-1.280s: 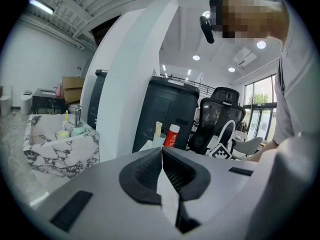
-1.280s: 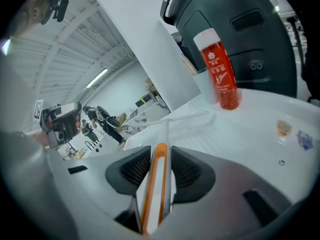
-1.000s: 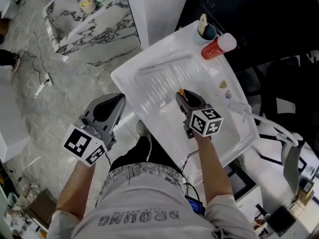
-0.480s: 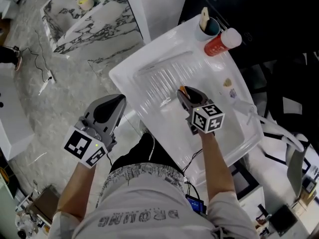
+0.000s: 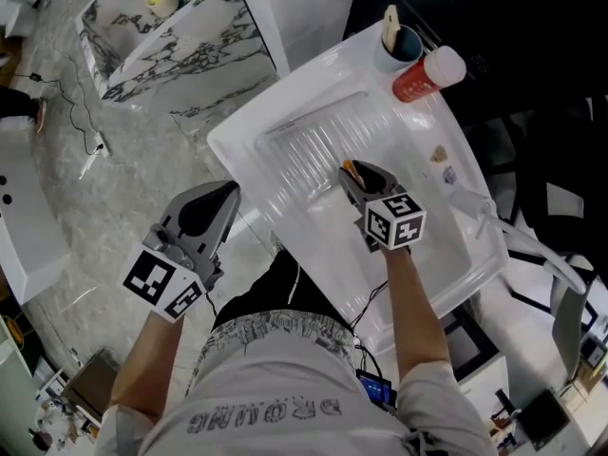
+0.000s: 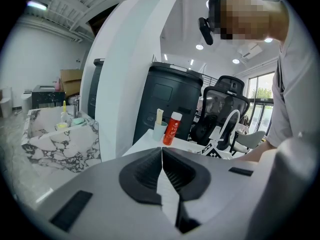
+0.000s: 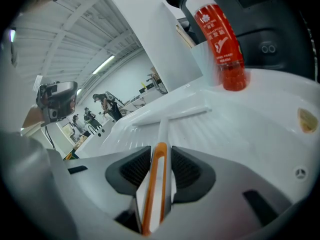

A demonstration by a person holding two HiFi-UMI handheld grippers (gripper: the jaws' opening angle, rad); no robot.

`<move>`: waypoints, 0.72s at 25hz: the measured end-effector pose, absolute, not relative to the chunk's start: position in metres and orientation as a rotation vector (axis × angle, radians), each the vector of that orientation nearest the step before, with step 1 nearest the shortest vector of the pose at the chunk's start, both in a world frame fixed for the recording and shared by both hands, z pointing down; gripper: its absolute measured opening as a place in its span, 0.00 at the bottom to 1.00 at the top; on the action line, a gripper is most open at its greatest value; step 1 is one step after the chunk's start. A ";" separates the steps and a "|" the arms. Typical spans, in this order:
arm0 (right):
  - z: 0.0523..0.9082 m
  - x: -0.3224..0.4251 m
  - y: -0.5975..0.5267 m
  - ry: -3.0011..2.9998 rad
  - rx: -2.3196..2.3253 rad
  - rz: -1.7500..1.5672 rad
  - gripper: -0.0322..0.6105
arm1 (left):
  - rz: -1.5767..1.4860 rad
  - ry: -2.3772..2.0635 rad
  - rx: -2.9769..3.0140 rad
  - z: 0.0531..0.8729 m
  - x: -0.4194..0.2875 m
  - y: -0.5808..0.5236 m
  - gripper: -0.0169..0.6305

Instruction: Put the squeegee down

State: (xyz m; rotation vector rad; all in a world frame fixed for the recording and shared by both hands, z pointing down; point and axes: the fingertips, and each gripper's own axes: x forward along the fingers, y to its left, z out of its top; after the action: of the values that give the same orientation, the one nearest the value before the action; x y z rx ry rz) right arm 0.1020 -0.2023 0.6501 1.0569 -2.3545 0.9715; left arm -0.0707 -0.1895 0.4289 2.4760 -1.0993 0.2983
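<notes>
The squeegee (image 7: 159,179) has a white handle with orange trim, and its white blade bar (image 7: 172,115) rests across the ribbed part of the white basin (image 5: 285,174). My right gripper (image 7: 160,156) is shut on the handle, which runs straight out between the two pads. In the head view the right gripper (image 5: 353,177) hangs low over the basin's middle, and the squeegee (image 5: 328,145) reaches from it towards the far left. My left gripper (image 5: 220,200) is off the basin's near-left corner above the floor. In its own view the left gripper (image 6: 161,159) is shut and holds nothing.
A red bottle (image 5: 427,74) and a cup (image 5: 394,46) stand at the basin's far corner. A white faucet (image 5: 480,209) arches at its right side. A marble block (image 5: 180,36) with small items stands on the floor to the far left. An office chair (image 6: 222,109) is behind the basin.
My right gripper has sunk a little towards the basin with the squeegee still in it. The left gripper has stayed where it was.
</notes>
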 end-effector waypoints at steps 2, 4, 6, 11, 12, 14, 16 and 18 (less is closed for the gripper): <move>0.653 0.102 -0.202 -2.348 1.057 0.964 0.26 | 0.305 -1.098 2.474 0.430 -0.070 -0.189 0.06; 0.655 0.103 -0.202 -2.348 1.058 0.948 0.26 | 0.310 -1.097 2.474 0.431 -0.070 -0.188 0.06; 0.656 0.103 -0.203 -2.348 1.062 0.938 0.26 | 0.314 -1.097 2.474 0.431 -0.071 -0.187 0.06; 0.662 0.102 -0.203 -2.323 1.068 0.922 0.26 | 0.319 -1.091 2.469 0.434 -0.072 -0.185 0.06; 0.663 0.102 -0.202 -2.319 1.069 0.921 0.27 | 0.319 -1.089 2.468 0.435 -0.072 -0.185 0.06; 0.666 0.102 -0.202 -2.312 1.071 0.920 0.27 | 0.319 -1.088 2.467 0.435 -0.072 -0.185 0.06; 0.668 0.102 -0.202 -2.303 1.071 0.917 0.27 | 0.318 -1.090 2.465 0.436 -0.073 -0.185 0.06; 0.671 0.101 -0.202 -2.295 1.072 0.914 0.27 | 0.315 -1.092 2.463 0.437 -0.074 -0.185 0.06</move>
State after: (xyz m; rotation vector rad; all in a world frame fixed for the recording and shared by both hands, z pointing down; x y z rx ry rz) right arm 0.1014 -0.2022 0.6711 1.0717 -2.2953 0.9140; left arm -0.0743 -0.1850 0.4371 2.4626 -1.0921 0.3155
